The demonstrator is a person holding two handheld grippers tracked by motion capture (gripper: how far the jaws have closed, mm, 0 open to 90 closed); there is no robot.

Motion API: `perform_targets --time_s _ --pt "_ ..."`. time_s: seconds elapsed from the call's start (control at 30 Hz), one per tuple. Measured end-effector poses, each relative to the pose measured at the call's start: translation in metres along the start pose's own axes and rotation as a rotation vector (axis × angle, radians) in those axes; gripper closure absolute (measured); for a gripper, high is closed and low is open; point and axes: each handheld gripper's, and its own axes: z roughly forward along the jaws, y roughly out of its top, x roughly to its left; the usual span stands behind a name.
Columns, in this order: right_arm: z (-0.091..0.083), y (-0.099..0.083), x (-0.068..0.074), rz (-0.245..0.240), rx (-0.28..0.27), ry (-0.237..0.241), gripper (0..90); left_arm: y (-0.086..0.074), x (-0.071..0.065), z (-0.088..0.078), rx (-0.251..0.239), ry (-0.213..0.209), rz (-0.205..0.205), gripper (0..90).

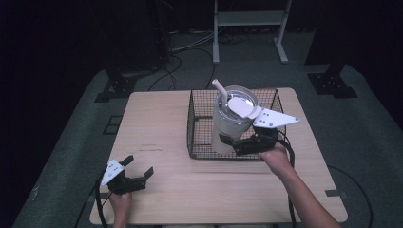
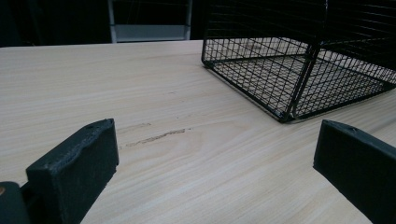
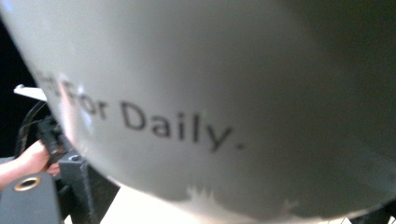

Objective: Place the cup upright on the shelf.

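Observation:
A white tumbler (image 1: 230, 121) with a clear lid and a pale straw (image 1: 220, 88) is held tilted over the front part of a black wire basket (image 1: 190, 124). My right gripper (image 1: 231, 145) is shut on its lower body from the right. In the right gripper view the tumbler's wall (image 3: 224, 93) reads "For Daily." and one black finger (image 3: 28, 198) shows at the lower left. My left gripper (image 1: 139, 165) rests near the table's front left corner, open and holding nothing. In its own view the left gripper (image 2: 215, 154) faces the basket (image 2: 303, 70), whose floor is bare.
The basket stands on the right half of the wooden table (image 1: 157, 123), near its far edge. A faint dark scuff (image 2: 154, 137) marks the wood ahead of the left gripper. Cables (image 1: 171, 66) and a metal rack's legs (image 1: 216, 42) are on the floor behind the table.

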Motion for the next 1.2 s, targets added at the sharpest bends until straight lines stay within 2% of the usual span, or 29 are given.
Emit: perform_targets --time_s 0.13,0.23,0.4,0.47,0.6,0.83,1.03,1.2 --pt "0.01 0.007 -0.013 -0.008 0.002 -0.025 8.8 0.0 -0.001 0.0 0.002 -0.003 0.006 0.0" --pt "0.018 0.009 -0.023 0.011 0.006 -0.041 8.9 0.0 0.0 0.0 0.001 -0.003 0.002 0.0" --pt "0.026 0.009 -0.035 0.0 0.006 -0.064 8.9 0.0 0.0 0.0 -0.001 -0.002 0.002 0.0" --pt "0.033 0.007 -0.042 -0.002 0.019 -0.088 8.9 0.0 0.0 0.0 0.0 0.0 0.0 0.0" --pt "0.043 0.002 -0.053 0.023 0.022 -0.086 8.8 0.0 0.0 0.0 -0.003 0.0 -0.001 0.0" --pt "0.06 -0.004 -0.068 0.02 0.05 -0.095 8.9 0.0 0.0 0.0 0.0 -0.004 0.003 0.0" --pt "0.072 -0.009 -0.076 0.036 0.06 -0.098 8.9 0.0 0.001 0.0 0.001 -0.002 0.001 0.0" --pt "0.084 -0.013 -0.079 0.026 0.079 -0.102 8.9 0.0 0.001 0.0 -0.001 -0.002 0.0 0.0"
